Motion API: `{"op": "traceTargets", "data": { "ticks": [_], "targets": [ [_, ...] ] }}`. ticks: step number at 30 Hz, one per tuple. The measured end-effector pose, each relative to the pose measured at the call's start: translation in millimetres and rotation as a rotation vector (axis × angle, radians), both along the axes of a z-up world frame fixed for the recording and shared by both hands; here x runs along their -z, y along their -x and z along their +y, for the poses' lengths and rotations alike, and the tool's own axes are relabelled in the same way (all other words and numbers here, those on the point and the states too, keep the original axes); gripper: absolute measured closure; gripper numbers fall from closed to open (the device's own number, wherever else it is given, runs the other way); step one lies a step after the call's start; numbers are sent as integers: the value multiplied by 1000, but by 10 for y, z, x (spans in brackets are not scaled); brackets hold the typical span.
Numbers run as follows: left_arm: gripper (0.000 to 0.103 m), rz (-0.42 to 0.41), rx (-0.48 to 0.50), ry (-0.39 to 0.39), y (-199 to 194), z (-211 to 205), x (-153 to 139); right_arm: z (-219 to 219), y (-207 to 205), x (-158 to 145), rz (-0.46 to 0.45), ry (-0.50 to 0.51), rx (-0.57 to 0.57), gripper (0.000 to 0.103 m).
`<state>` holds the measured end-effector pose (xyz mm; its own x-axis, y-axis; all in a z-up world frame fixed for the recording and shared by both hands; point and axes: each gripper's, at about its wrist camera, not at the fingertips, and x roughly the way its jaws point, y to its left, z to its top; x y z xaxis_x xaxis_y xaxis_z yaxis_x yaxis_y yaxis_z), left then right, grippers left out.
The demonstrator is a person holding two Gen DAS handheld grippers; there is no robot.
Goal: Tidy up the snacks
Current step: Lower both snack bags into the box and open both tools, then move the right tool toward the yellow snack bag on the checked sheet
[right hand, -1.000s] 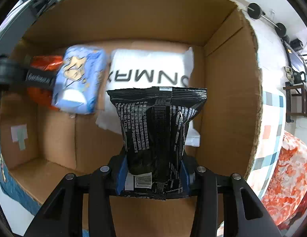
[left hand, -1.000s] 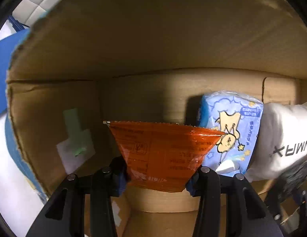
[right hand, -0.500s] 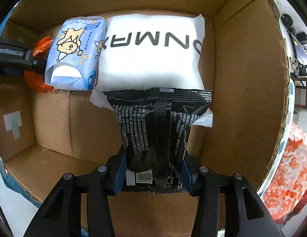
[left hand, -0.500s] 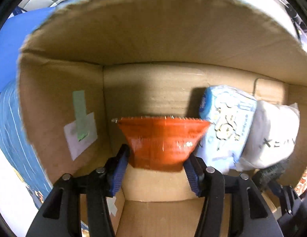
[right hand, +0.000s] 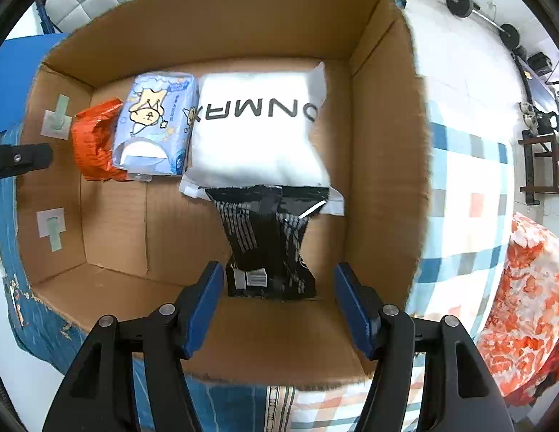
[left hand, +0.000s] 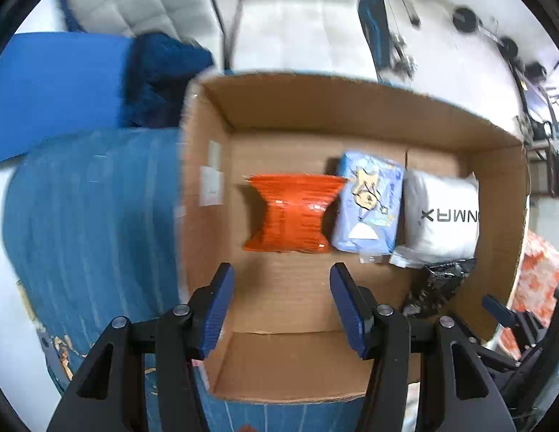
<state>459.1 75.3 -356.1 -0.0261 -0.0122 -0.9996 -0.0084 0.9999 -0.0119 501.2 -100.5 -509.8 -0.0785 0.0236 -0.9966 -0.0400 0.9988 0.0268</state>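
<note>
Snack packets now lie free inside the cardboard box [right hand: 380, 144]: a second ago my left claw [left hand: 281, 298] gripped the orange packet [left hand: 294, 216] and my right claw [right hand: 276, 300] gripped the black packet [right hand: 268, 241]; both claws now stand wide and hold nothing. In the left wrist view the orange packet rests on the box floor at centre frame, touching the blue cartoon-printed pack [left hand: 367, 203] to its right, with the white lettered bag [left hand: 441, 219] further right. In the right wrist view the black packet lies at lower centre, between the spread fingers but apart from them, its far end overlapping the near edge of the white lettered bag [right hand: 258, 133]. The left claw's view has widened to take in the whole box and the blue cloth [left hand: 92, 223] beside it, which suggests withdrawal. By my judgement four items are stowed, and the next move is to fetch any snacks left outside the box.
</note>
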Motion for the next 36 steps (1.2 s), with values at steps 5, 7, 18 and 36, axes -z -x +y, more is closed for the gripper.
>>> {"op": "traceTargets", "data": {
  "ticks": [5, 7, 18, 36],
  "targets": [
    [38, -143, -13, -20, 354, -43, -225, 34, 224, -180, -58, 11, -10, 37],
    [30, -174, -15, -10, 499, -46, -306, 53, 321, -258, -77, 13, -15, 37],
    [6, -310, -4, -15, 1294, -103, -878, 316, 925, -797, -213, -24, -27, 19],
    [0, -492, -19, -78, 2023, -268, -1309, 106, 1580, -1465, -404, -53, 21, 0]
  ]
}}
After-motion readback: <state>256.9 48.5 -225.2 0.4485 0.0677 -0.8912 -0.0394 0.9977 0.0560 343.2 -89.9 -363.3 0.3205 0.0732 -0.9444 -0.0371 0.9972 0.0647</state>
